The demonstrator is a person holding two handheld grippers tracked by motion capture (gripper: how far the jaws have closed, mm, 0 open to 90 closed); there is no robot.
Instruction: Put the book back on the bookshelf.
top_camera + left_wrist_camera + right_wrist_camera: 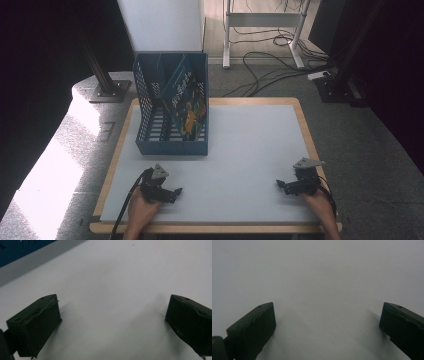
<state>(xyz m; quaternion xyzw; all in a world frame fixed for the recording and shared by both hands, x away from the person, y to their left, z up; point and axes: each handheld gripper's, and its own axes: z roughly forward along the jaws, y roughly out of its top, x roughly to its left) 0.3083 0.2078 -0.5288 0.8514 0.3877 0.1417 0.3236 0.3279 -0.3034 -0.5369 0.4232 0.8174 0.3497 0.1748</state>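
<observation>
Blue plastic forms the slotted file rack (150, 125) that is set at the far left of the white table (250, 150), and a colourful picture book (184, 102) is seen leaning tilted inside it. The left gripper (176, 192) and the right gripper (281, 184) are held low near the front edge, well apart, each with jaws spread wide and nothing between them.

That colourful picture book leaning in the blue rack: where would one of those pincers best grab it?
Probably by the top edge of the colourful picture book, coming from above. It leans tilted inside the blue slotted plastic rack, whose walls hem in its lower part, while the upper edge stands free. The left gripper is nearer.
</observation>
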